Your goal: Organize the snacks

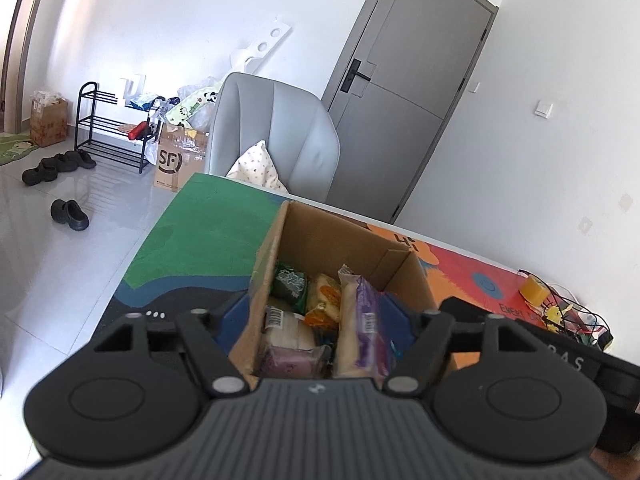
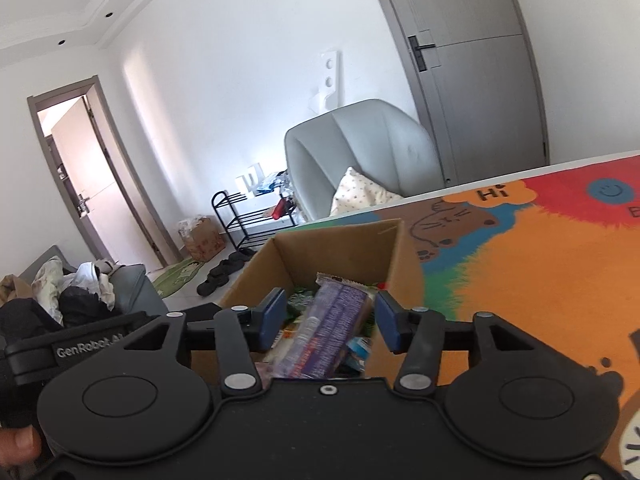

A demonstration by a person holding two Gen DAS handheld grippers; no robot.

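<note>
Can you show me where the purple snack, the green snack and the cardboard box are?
purple snack [image 2: 334, 322]: right wrist view, middle of its wrapper.
green snack [image 1: 290, 284]: left wrist view, front of the packet.
cardboard box [image 1: 332, 240]: left wrist view, inside of its far wall.

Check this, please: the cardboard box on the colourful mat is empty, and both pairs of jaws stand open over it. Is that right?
Not quite. The cardboard box is not empty: the left wrist view shows snack packets inside. The rest holds: it sits on the colourful mat, and both pairs of jaws stand open over it.

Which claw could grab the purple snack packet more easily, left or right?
Probably the right claw: its open blue fingers flank the purple snack packet in the brown cardboard box. The left claw straddles the whole box.
</note>
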